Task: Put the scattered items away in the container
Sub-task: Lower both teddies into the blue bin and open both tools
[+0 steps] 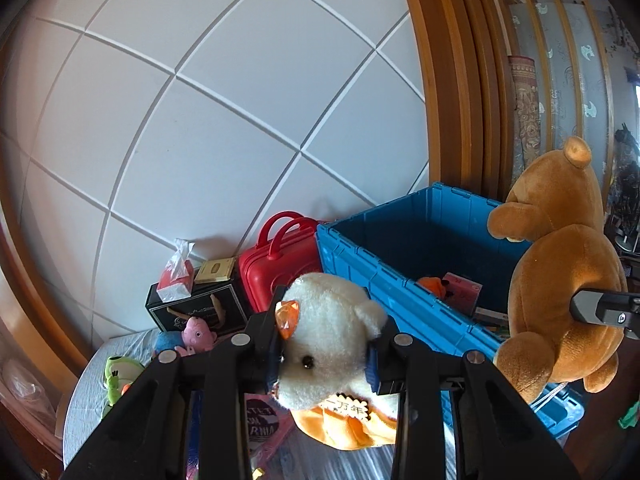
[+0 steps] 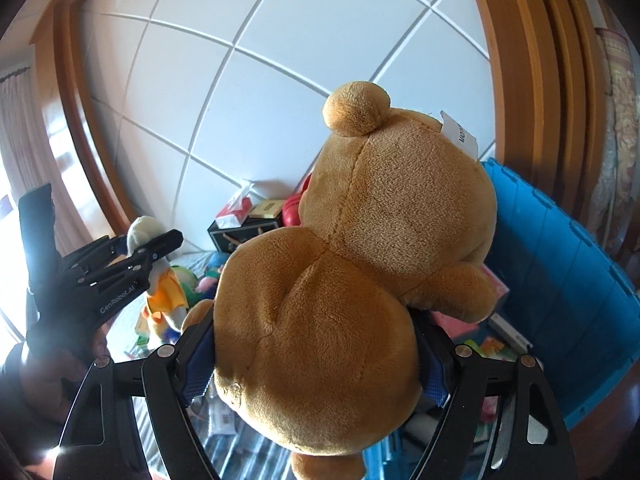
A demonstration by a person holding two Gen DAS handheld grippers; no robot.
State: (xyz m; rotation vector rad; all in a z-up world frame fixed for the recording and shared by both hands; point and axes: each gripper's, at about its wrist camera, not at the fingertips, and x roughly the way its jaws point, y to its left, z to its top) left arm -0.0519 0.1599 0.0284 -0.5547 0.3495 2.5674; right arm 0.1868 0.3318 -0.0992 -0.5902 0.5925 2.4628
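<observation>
Far L on the striped bedsheet (image 1: 86, 384): green frog plush (image 1: 114, 376), pink pig plush (image 1: 198, 332). L gripper (image 1: 326, 350), jaws clamped on white teddy bear (image 1: 328, 332) w/ orange dress, held up near blue crate's (image 1: 384, 280) L wall. Red suitcase (image 1: 276, 268) behind. R gripper (image 2: 316, 376), jaws clamped on brown teddy bear (image 2: 360, 260), held beside the crate, by its front-R corner.

Open blue crate (image 1: 404, 264) mouth, red case (image 1: 276, 268) just beside its left wall.
</observation>
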